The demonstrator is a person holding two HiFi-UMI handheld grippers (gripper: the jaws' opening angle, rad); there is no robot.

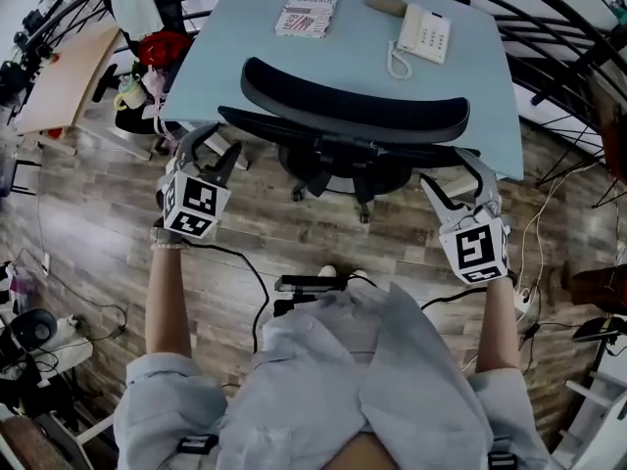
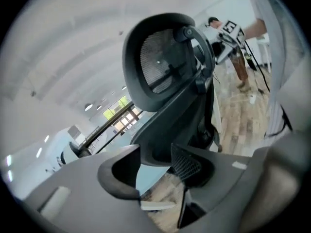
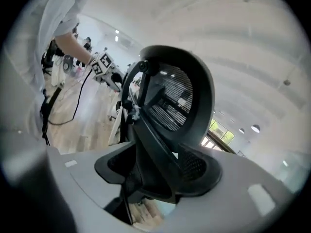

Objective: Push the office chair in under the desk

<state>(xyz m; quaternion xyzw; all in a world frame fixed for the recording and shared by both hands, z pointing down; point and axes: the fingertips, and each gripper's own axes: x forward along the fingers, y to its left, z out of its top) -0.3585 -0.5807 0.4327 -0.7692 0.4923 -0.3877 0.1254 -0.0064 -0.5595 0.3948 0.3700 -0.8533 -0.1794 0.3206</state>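
The office chair (image 1: 353, 114) is standing at twelve o'clock from us, its seat tucked beneath the pale blue worktop (image 1: 245, 37) and its curved back just outside the near edge. We are therefore judging the push as done or nearly done, with letting go as the step in hand. We are holding the left hand-held gripper (image 1: 210, 149) at the chair's eight o'clock and the right hand-held gripper (image 1: 458, 180) at its four o'clock. Each is sitting near an end of the back with its jaws spread wide and pressing on nothing. In both gripper views the spine and mesh headrest are rising in line with the gap, but beyond the jaws and not gripped. If the chair is needing more travel, the next move is calling for an even push toward twelve o'clock, so the casters are not swinging it askew. Otherwise we are only needing to draw clear. The worktop is hiding the seat and any armrests, so we are not able to tell how deep the chair is sitting or whether it is touching the edge. Only part of the star base (image 1: 333, 176) is showing. Farther out, a telephone (image 1: 423, 35) and a printed packet (image 1: 307, 13) are lying on the worktop.
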